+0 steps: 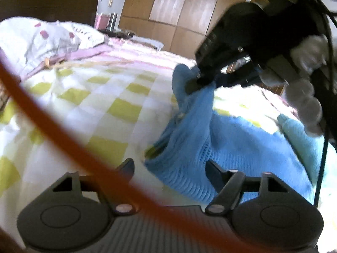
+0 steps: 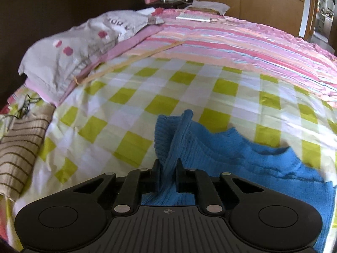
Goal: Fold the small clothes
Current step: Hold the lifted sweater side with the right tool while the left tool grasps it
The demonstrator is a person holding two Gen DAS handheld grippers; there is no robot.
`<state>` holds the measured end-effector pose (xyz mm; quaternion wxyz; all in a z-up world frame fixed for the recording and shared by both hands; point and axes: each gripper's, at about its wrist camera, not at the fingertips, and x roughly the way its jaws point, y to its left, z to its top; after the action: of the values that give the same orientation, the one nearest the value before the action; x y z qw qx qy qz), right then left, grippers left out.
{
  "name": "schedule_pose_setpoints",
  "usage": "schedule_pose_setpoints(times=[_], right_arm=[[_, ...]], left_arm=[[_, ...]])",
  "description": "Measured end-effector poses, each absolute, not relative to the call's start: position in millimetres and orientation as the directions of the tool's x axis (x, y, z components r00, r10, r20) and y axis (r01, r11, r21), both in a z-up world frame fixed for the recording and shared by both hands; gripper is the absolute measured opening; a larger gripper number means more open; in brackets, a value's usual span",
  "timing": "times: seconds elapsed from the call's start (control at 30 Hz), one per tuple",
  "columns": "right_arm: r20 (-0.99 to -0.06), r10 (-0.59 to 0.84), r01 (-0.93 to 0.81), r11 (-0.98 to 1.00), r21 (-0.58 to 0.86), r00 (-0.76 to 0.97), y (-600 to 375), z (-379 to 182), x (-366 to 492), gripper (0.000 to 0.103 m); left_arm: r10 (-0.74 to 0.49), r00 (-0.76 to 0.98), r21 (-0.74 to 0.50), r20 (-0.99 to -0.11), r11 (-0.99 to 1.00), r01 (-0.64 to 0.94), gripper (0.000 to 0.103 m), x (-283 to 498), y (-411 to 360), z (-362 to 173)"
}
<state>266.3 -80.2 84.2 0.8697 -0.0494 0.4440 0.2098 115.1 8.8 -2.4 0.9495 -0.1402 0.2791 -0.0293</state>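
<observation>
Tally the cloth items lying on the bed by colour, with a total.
Blue knitted garment, pinched by the right gripper: 1
Beige brown-striped knit: 1
Grey-white pillowcase with pink dots: 1
White folded cloth at the far edge: 1
Total: 4

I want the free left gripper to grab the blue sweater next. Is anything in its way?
Nothing on the bed blocks it: the left gripper is open just short of the blue sweater, with only checkered bedspread between. An orange cable crosses its camera view.
</observation>
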Motion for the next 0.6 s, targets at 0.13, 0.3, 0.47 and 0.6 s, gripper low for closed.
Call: schedule_pose_setpoints(times=[0.13,0.3,0.47,0.6], right_arm=[[-0.779,0.349,-0.392,0.909,0.146,0.521,-107,94,265,0.012],[-0.749,0.377,-0.361,0.912,0.196,0.545,-148,106,265,0.011],[-0.716,0.383,-0.316,0.919,0.234,0.584,-198,116,262,0.011],[-0.692,0.367,-0.262,0.930,0.257,0.622,-245,121,261,0.011]], left_arm=[[-0.155,0.847,-0.271,-0.508,0.962,0.013,0.024,121,-4,16],[-0.229,0.853,-0.258,-0.469,0.959,0.116,0.019,117,-30,40],[-0.327,0.836,-0.240,-0.441,0.940,0.241,0.019,123,-79,60],[-0.395,0.809,-0.234,-0.436,0.917,0.323,0.019,131,-120,67]])
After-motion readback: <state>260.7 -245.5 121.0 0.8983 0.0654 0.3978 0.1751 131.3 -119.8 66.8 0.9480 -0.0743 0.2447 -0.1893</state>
